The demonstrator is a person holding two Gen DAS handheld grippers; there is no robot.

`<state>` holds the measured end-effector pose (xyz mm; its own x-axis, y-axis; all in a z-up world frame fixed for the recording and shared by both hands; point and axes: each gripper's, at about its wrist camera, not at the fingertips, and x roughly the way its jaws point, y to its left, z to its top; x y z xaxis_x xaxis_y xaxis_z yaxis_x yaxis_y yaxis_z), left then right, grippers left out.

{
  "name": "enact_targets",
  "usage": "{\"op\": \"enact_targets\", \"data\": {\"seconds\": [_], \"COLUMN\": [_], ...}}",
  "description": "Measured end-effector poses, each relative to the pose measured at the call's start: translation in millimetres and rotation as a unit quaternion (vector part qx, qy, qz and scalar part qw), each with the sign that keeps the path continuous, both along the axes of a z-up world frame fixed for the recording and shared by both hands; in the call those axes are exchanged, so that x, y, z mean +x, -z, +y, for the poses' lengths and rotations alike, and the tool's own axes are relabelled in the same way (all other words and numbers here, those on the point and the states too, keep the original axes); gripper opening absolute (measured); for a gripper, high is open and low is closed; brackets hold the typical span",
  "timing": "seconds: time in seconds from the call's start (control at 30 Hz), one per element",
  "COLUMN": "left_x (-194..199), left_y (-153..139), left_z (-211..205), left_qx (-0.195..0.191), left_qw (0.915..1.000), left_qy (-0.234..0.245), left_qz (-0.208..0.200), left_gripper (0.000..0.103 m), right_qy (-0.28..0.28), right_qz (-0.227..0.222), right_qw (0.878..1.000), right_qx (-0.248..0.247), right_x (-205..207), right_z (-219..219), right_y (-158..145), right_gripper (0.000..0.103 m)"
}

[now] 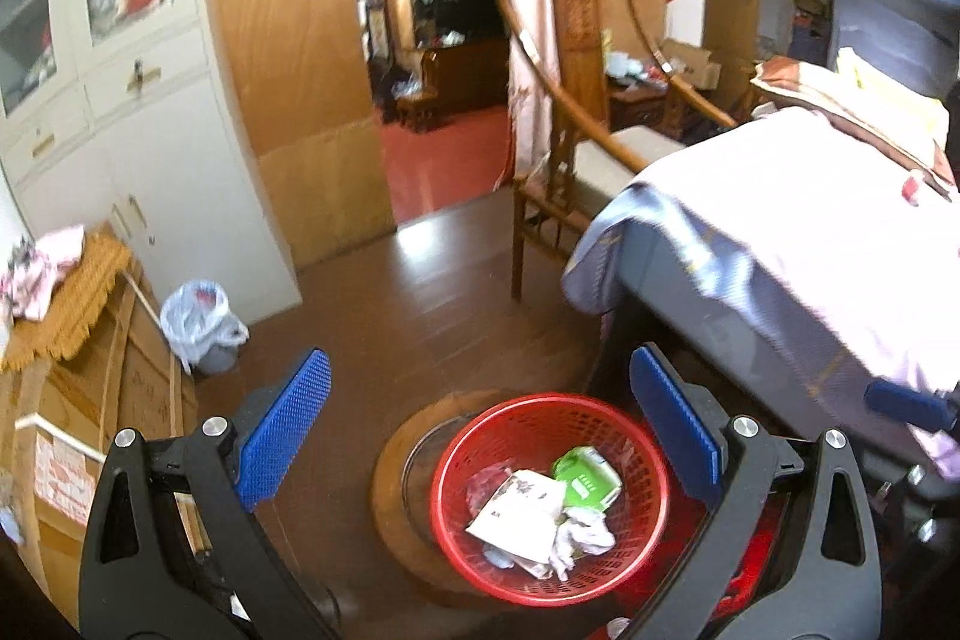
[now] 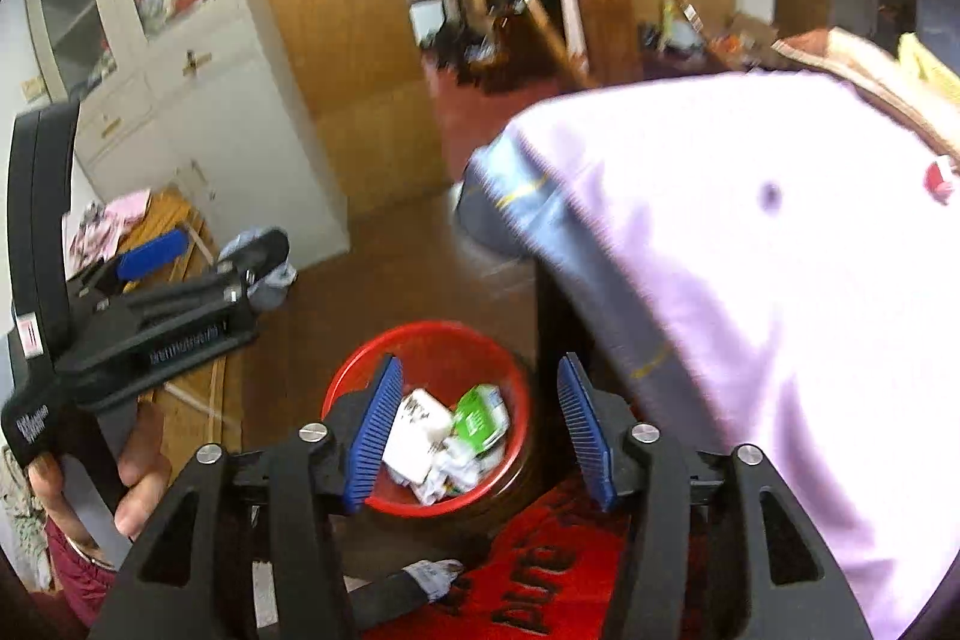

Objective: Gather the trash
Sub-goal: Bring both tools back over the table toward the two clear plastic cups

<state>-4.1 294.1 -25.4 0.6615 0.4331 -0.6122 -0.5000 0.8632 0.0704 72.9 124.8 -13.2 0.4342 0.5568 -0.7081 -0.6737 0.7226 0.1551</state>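
Note:
A red mesh basket [image 1: 540,398] stands on the dark wooden floor beside the bed. In it lie a white paper packet [image 1: 522,511], a green carton [image 1: 585,478] and a crumpled tissue [image 1: 582,538]. My left gripper [image 1: 480,400] hangs above the basket, jaws wide open and empty. In the right wrist view my right gripper [image 2: 480,430] is open over the same basket [image 2: 444,346], nothing between its pads; the carton [image 2: 480,415] and packet [image 2: 417,430] lie below. A hand holds the left gripper [image 2: 207,247] at the left.
A bed with a lilac sheet [image 1: 780,244] fills the right side. A wooden chair [image 1: 570,148] stands past it. At the left are a bag-lined small bin [image 1: 201,325], a cardboard box [image 1: 78,400] and a white cabinet [image 1: 138,130]. A red mat [image 2: 540,580] lies near me.

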Motion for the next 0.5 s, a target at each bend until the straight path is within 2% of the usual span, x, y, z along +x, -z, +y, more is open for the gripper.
{"op": "enact_targets", "data": {"seconds": [0.3, 0.5], "left_x": [-11, -7], "left_y": [-41, -53], "left_z": [-88, -148], "left_qx": [0.065, 0.104], "left_qw": [0.9952, 0.9860], "left_qy": [0.063, 0.118], "left_qz": [-0.037, -0.056], "left_gripper": [0.096, 0.096], "right_qy": [0.066, 0.109], "right_qz": [-0.059, -0.083], "right_qw": [0.994, 0.987], "right_qx": [0.063, 0.080], "right_x": [-7, -4], "right_z": [-91, -151], "right_y": [-52, -64], "right_gripper": [0.061, 0.067]}}
